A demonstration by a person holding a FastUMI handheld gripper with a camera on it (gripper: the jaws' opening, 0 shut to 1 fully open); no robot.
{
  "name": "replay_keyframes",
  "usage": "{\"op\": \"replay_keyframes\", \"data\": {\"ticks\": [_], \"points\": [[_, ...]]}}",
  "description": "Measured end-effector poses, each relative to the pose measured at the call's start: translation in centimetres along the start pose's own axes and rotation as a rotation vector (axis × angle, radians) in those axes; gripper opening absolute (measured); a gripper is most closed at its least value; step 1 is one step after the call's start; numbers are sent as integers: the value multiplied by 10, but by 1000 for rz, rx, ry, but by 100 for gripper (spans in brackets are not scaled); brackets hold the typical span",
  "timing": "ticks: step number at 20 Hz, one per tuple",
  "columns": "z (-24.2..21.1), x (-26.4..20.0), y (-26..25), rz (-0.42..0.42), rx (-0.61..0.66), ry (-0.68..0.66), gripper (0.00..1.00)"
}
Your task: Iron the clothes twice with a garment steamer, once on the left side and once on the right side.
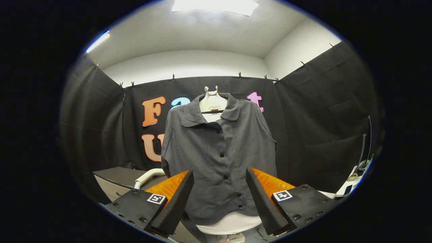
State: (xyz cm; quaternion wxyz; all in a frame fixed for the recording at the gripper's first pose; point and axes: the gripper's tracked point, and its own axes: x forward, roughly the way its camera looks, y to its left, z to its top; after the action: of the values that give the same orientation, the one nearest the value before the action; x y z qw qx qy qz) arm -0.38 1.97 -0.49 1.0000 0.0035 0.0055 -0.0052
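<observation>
**Gripper standing wide apart and empty in front of the hanging shirt**

The gripper (219, 175) is sitting released, its two fingers (177, 199) spread far apart and gripping nothing. Nothing is touching either finger; the gap between them is looking straight onto cloth that is hanging well beyond the tips.

That cloth is the grey shirt (219, 152), buttoned down the front, collar open, hanging at twelve o'clock from the gripper on a pale form (213, 103). A row of dark buttons is running down the middle of the shirt, roughly along the line between the fingers. The white base of the form (229, 222) is showing under the hem, low between the fingers.

At about ten o'clock, beyond the left finger, a pale curved hose (148, 176) is rising beside a dark-topped cabinet (116, 177). Whether that hose belongs to the garment steamer cannot be told, as its ends are hidden behind the finger. At about three o'clock, far off to the right, a few small items are lying on a light surface (351, 184), too small to make out.
</observation>
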Motion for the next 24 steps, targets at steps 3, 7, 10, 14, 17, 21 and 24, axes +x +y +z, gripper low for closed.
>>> {"op": "replay_keyframes", "data": {"ticks": [3,7,10,14,17,21,24], "points": [[-3,2,5,5,16,9,99],[-6,4,13,18,29,23,99],[6,7,28,48,36,5,99],[40,20,87,182,75,-50,99],[57,41,138,273,92,-59,99],[67,73,220,375,72,-44,99],[54,107,284,439,56,19,99]]}}
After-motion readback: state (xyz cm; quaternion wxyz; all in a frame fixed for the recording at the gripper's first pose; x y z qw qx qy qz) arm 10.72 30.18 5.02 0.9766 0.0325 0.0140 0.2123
